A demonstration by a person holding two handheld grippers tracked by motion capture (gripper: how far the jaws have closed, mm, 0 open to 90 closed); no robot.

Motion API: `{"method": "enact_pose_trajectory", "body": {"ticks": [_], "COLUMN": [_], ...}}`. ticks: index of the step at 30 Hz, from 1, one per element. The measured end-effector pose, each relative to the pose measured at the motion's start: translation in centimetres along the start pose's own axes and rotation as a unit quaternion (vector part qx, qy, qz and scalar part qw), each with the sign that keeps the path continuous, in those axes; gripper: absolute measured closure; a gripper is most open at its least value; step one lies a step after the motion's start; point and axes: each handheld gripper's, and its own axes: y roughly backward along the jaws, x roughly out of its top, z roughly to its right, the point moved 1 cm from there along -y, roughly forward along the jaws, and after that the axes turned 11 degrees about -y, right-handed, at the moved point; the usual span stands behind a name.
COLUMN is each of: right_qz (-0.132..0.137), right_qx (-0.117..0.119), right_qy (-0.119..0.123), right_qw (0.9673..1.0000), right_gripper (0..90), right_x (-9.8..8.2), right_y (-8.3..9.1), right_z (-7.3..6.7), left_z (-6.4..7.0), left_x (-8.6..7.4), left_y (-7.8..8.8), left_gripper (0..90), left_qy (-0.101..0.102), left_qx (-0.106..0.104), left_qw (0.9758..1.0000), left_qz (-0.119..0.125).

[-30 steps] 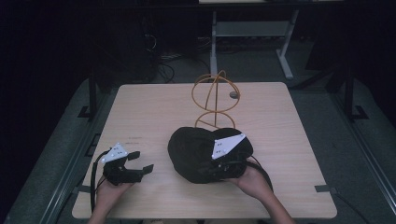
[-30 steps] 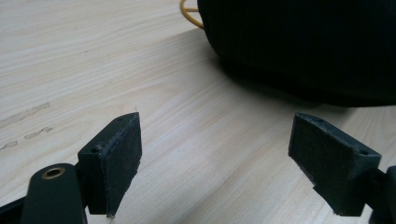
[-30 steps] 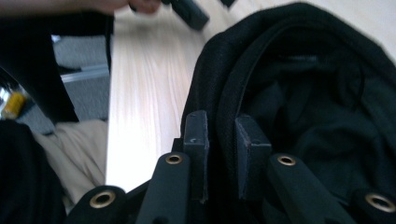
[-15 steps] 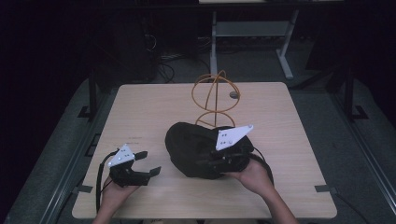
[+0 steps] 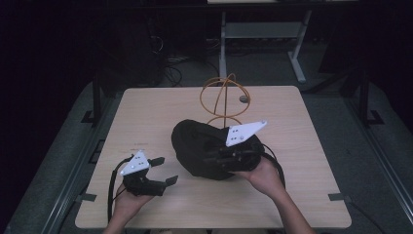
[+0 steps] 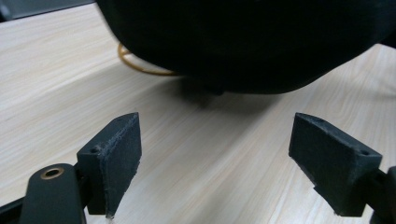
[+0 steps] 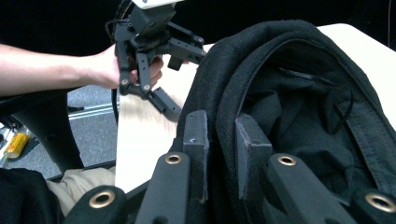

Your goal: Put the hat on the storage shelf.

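The left gripper (image 5: pixel 163 169), held in the left hand (image 5: pixel 127 201) at the lower left of the high view, has its jaws spread wide. At lower centre, the right hand (image 5: pixel 263 171) holds the right gripper (image 7: pixel 219 149), jaws clamped together.

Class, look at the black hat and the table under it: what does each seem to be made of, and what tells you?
Black hat: apparently a matte woven fabric, with stitched seams and soft folds where the right claw pinches its rim. Table: pale wood or wood-look laminate, with long straight grain lines and a smooth, faintly shiny surface.
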Motion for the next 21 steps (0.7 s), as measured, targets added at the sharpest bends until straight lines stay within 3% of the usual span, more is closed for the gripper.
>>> {"method": "enact_pose_trajectory", "body": {"ticks": [7, 13, 17, 21], "right_qz": [0.003, 0.012, 0.013, 0.021], "right_qx": [-0.008, -0.009, -0.013, 0.001], "right_qy": [0.0, -0.004, -0.009, -0.012], "right_qw": [1.0, 0.9999, 0.9998, 0.9997], "right_gripper": [76.4, 76.4, 76.5, 76.6], "right_x": [1.3, 2.4, 3.0, 3.3], "right_y": [-0.1, -0.1, -0.4, -0.8], "right_z": [0.1, 0.1, 0.1, 0.1], "left_z": [0.6, 1.1, 1.2, 1.1], "left_x": [1.4, 2.9, 3.7, 4.2], "left_y": [-0.6, -1.5, -2.1, -2.9], "left_gripper": [16.8, 17.8, 22.5, 31.9], "left_qy": [-0.019, -0.023, -0.029, -0.017], "left_qx": [-0.008, -0.015, -0.007, 0.012], "left_qw": [0.9997, 0.9992, 0.9991, 0.9991], "left_qz": [0.011, 0.028, 0.032, 0.036]}}
